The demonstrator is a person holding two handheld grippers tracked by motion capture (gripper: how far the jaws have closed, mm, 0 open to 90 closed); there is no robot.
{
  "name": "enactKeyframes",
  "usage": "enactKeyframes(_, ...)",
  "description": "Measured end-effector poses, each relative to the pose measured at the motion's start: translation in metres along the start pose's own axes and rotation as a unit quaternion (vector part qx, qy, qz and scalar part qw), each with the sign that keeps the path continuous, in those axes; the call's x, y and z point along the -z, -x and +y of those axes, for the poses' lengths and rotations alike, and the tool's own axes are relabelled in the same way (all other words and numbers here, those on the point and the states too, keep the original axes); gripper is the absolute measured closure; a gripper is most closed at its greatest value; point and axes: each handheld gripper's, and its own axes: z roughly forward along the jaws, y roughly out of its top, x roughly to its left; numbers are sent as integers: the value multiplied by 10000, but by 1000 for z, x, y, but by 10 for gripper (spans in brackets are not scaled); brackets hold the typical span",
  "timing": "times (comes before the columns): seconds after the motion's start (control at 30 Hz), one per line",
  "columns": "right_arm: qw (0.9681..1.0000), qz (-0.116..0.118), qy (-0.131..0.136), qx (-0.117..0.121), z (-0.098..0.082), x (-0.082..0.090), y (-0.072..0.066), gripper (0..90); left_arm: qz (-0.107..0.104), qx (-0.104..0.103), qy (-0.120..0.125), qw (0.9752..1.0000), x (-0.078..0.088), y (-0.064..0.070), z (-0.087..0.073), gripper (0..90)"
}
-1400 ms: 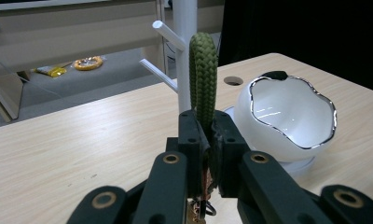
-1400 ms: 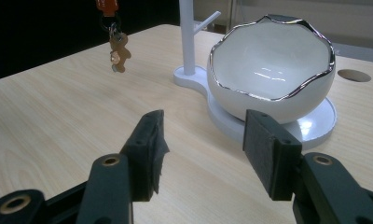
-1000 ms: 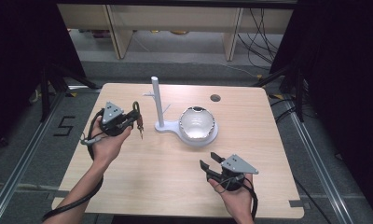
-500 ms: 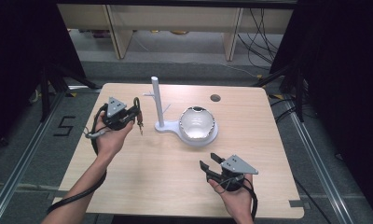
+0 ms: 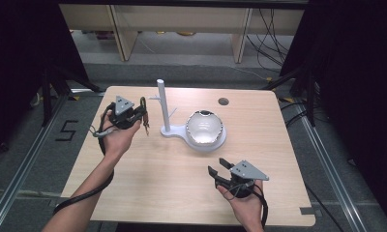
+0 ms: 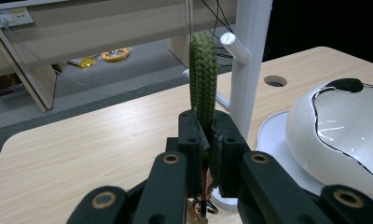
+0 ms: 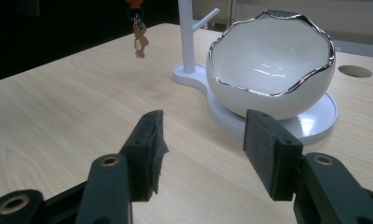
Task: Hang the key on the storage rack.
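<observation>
High view: left gripper [image 5: 144,112] holds a green braided cord loop with brass keys [image 5: 144,116] just left of the white pegged stand [image 5: 163,108]. Left gripper view: cord upright, pinched tight, near a peg. Right gripper view: right gripper [image 7: 203,149] wide, empty; keys dangle beside the white eggshell-shaped bowl [image 7: 271,65].

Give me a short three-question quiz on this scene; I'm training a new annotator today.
1. True or false: the left gripper is clamped on the green braided loop.
2. What dangles below that loop: A) keys B) a spoon C) a cup?
3. Which gripper has nothing between its jaws?

Key:
1. True.
2. A.
3. The right gripper, open over the table, facing the white bowl beside the white stand.
</observation>
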Motion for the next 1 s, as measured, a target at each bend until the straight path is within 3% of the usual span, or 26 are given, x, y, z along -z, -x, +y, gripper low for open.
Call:
enactKeyframes(0.47, 9999, 52, 76, -57, -1, -2, -1, 486, 34, -135, -10, 9999, -8, 5, 7, 832)
enactKeyframes(0.5, 9998, 28, 47, -189, -2, -1, -4, 486, 40, -164, -16, 9999, -9, 6, 8, 833)
enactKeyframes(0.73, 9998, 70, 32, -172, -2, -1, -3, 485, 37, -190, -24, 9998, -13, 8, 10, 832)
enactKeyframes(0.97, 10000, 37, -24, -38, -2, 0, 0, 484, 73, -331, -29, 9994, -14, 14, 13, 831)
enactKeyframes(1.0, 10000, -7, 19, 62, -1, 0, 1, 483, 82, -355, -31, 9993, -14, 14, 13, 832)
